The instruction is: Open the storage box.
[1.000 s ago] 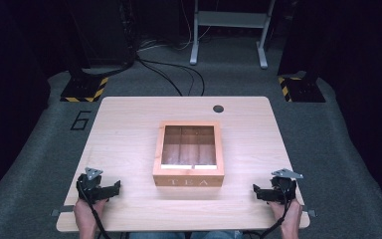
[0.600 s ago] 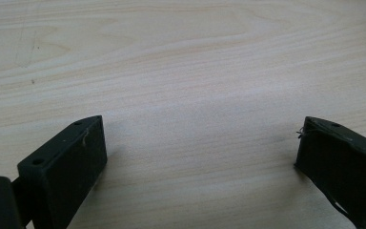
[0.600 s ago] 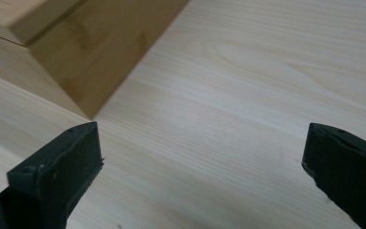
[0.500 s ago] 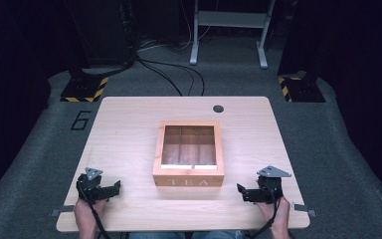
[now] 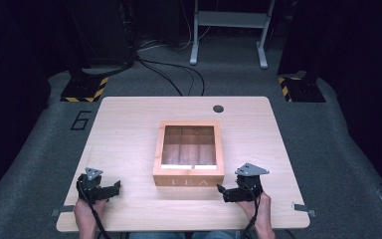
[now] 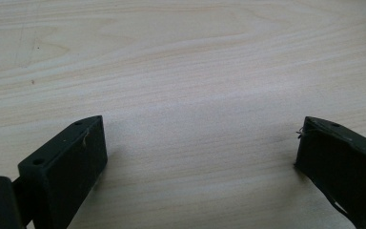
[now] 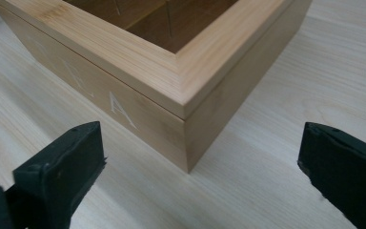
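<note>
A wooden tea box point(image 5: 189, 152) with a framed lid and "TEA" on its front stands at the middle of the table point(image 5: 129, 129). My right gripper point(image 5: 224, 191) is open just off the box's near right corner, jaws pointing left at it. In the right gripper view that corner of the tea box point(image 7: 171, 81) sits between the spread jaws of my right gripper point(image 7: 198, 157), apart from both. My left gripper point(image 5: 114, 188) rests open at the near left, well away from the box. Between the wide jaws of my left gripper point(image 6: 200, 143) lies bare tabletop.
A dark round cable hole point(image 5: 218, 108) lies near the table's far edge. The floor beyond holds cables point(image 5: 174, 74), a metal stand point(image 5: 229, 30) and hazard-striped bases point(image 5: 84, 88). A "6" point(image 5: 81, 120) is marked on the floor at the left.
My right gripper has moved left along the near edge toward the box's near right corner. The left gripper has stayed put.
</note>
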{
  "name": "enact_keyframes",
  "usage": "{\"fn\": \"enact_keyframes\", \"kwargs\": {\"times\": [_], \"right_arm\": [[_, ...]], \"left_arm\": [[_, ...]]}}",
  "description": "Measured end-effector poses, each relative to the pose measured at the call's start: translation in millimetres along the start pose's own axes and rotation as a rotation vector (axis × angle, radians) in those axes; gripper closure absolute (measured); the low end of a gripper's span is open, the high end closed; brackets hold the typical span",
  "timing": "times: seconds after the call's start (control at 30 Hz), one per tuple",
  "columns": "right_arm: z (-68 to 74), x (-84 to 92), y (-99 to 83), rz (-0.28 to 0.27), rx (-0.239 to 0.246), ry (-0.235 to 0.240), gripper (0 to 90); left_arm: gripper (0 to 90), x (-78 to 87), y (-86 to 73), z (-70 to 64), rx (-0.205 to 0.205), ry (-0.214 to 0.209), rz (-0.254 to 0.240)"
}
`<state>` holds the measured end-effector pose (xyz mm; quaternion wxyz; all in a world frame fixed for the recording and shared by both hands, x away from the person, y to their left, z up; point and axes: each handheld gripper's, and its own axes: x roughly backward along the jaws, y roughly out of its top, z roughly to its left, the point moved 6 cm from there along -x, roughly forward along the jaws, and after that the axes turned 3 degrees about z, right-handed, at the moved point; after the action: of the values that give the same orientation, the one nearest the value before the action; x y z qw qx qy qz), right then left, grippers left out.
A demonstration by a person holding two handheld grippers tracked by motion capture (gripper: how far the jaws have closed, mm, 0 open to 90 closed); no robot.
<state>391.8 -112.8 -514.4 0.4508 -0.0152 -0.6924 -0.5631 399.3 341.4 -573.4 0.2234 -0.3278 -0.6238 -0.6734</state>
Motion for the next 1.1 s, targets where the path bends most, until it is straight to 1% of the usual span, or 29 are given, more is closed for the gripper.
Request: {"fn": "enact_keyframes", "kwargs": {"times": [0.07,0.13,0.2,0.23,0.27,0.3,0.37,0.47,0.5,0.57,0.67,0.8,0.83,0.87,0.9,0.93,1.0,1.1], "right_arm": [[4.2,-3.5,4.2,0.000,0.008,0.008,5.8],[5.3,-4.5,5.1,0.002,0.007,0.007,7.4],[6.9,-8.0,7.6,-0.007,0.010,0.009,14.3],[7.6,-8.5,7.7,-0.004,0.007,0.011,14.4],[7.4,-9.7,8.1,0.000,0.012,0.008,16.3],[8.0,-10.7,8.1,0.005,0.008,0.010,19.9],[8.3,-12.0,8.7,0.006,0.009,0.005,24.0],[9.8,-11.8,10.7,-0.010,0.021,-0.001,31.5],[10.3,-11.6,11.5,-0.010,0.038,-0.004,35.3],[10.8,-11.6,11.7,-0.011,0.037,-0.005,37.0],[12.8,-12.1,12.3,-0.004,0.054,0.002,41.1],[13.3,-11.9,12.6,-0.011,0.066,-0.012,42.0],[14.2,-11.5,12.1,-0.014,0.061,-0.015,42.4],[13.9,-11.2,11.9,-0.019,0.075,-0.018,42.8],[14.3,-11.0,11.8,-0.021,0.074,-0.027,43.0],[15.0,-10.7,11.4,-0.021,0.072,-0.028,43.4],[13.9,-10.6,11.3,-0.028,0.088,-0.029,43.7],[14.1,-10.5,10.9,-0.031,0.085,-0.027,43.9]], "left_arm": [[2.9,0.0,0.0,0.0,0.000,0.000,0.000],[2.9,0.0,0.0,-0.1,0.000,0.000,0.000],[2.9,0.0,0.0,0.0,0.000,0.000,0.000],[2.9,0.0,0.0,0.0,0.000,0.000,0.000],[2.9,0.0,0.0,0.0,0.000,0.000,0.000],[2.9,0.0,0.0,0.0,0.000,0.000,0.000],[2.9,0.0,0.0,-0.1,0.000,0.000,0.000],[2.9,0.0,0.0,0.0,0.000,0.000,0.000],[2.9,0.0,0.0,0.0,0.000,0.000,0.000],[2.9,0.0,0.0,-0.1,0.000,0.000,0.000],[2.9,0.0,0.0,0.0,0.000,0.000,0.000],[2.9,0.0,0.0,0.0,0.000,0.000,0.000],[2.9,0.0,0.0,-0.1,0.000,0.000,0.000],[2.9,0.0,0.0,0.0,0.000,0.000,0.000],[2.9,0.2,-0.2,-0.2,0.002,-0.001,0.003],[2.9,0.0,0.0,-0.1,0.000,0.000,0.000],[2.9,0.0,0.0,-0.1,0.000,0.000,0.000],[2.9,0.0,0.0,-0.1,0.001,0.000,0.000]]}}
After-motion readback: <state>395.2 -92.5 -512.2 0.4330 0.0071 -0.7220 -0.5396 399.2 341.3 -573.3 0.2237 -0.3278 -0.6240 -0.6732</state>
